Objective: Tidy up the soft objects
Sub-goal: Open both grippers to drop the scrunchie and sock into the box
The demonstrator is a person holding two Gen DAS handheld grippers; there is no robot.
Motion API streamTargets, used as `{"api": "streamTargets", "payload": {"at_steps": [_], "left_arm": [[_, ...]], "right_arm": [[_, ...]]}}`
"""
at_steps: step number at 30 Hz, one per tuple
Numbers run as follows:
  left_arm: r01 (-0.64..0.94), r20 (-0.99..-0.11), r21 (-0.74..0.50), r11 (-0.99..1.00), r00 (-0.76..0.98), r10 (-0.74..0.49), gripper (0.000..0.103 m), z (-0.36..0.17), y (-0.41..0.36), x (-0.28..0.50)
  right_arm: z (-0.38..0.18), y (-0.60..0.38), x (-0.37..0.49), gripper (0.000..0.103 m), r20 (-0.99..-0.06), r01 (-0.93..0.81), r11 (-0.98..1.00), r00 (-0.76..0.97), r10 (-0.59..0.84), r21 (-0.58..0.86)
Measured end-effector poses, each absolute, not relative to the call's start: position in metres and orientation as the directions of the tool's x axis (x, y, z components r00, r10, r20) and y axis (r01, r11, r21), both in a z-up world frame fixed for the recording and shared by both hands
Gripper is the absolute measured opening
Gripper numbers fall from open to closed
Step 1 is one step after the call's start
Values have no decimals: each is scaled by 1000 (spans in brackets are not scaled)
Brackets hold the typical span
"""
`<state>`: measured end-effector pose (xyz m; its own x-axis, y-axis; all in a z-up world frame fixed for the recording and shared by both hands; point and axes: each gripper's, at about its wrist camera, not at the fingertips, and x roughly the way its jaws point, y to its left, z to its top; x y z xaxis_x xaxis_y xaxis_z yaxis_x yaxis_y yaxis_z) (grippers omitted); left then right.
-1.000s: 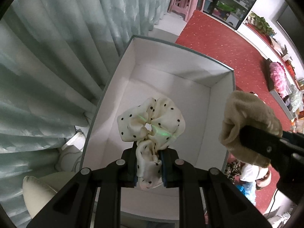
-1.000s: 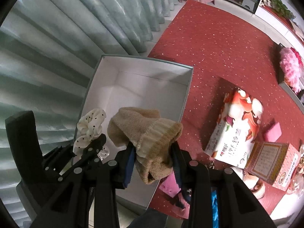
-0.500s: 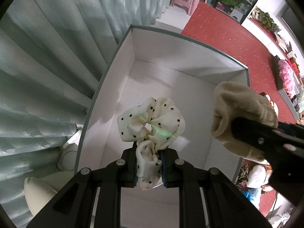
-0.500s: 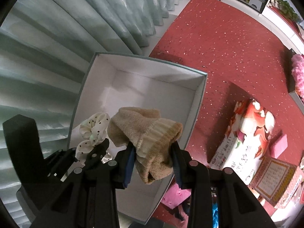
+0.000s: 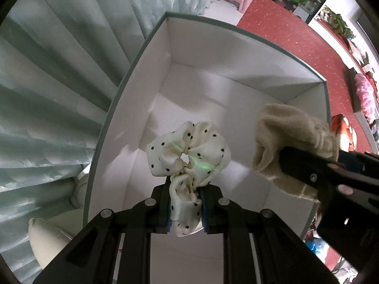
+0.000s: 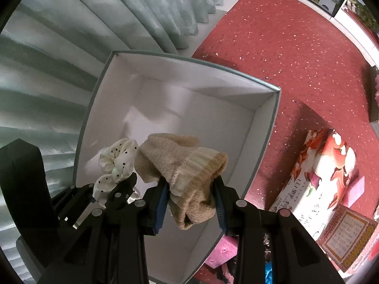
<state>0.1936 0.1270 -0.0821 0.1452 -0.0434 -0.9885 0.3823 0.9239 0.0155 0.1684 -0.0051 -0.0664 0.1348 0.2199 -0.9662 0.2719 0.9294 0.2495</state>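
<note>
We see the left tool (image 5: 185, 209) at bottom centre of its frame, pointing down, jaws clamped tight on cloth. The right tool (image 6: 192, 202) sits bottom centre of its own frame, steeply down, jaws partly apart and pinching fabric. In the left view it enters from the right edge.

box floor (image 5: 213, 99): near part hidden behind both tongs
scrunchie (image 5: 189, 151): lower loop pinched out of sight between the pads
sock (image 6: 184, 165): toe end hidden
printed carton (image 6: 319, 170): lettering too blurred to read
</note>
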Motion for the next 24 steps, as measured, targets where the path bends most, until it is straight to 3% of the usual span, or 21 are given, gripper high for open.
{"api": "streamTargets", "payload": {"at_steps": [6, 8, 9, 11, 15, 17, 24], "left_arm": [[397, -988, 3, 918, 145, -60, 27, -81, 123, 192], [406, -988, -24, 914, 132, -85, 47, -81, 124, 192], [401, -987, -43, 915, 125, -101, 54, -81, 125, 192], [393, -986, -55, 918, 122, -111, 81, -80, 129, 193], [407, -982, -55, 912, 141, -123, 87, -76, 130, 194], [407, -980, -75, 910, 138, -142, 92, -72, 131, 194], [486, -974, -119, 866, 111, -196, 92, -62, 118, 182]], "right_arm": [[-69, -5, 174, 38, -964, 255, 932, 134, 228, 256], [-67, -6, 174, 64, -963, 248, 934, 139, 229, 258], [-66, -7, 174, 70, -963, 248, 934, 145, 225, 256], [-64, -12, 172, 83, -956, 258, 925, 164, 242, 278], [-59, -19, 171, 86, -950, 277, 914, 180, 255, 298], [-55, -23, 169, 102, -956, 287, 919, 186, 225, 272], [-27, -51, 141, 102, -937, 334, 889, 262, 232, 314]]}}
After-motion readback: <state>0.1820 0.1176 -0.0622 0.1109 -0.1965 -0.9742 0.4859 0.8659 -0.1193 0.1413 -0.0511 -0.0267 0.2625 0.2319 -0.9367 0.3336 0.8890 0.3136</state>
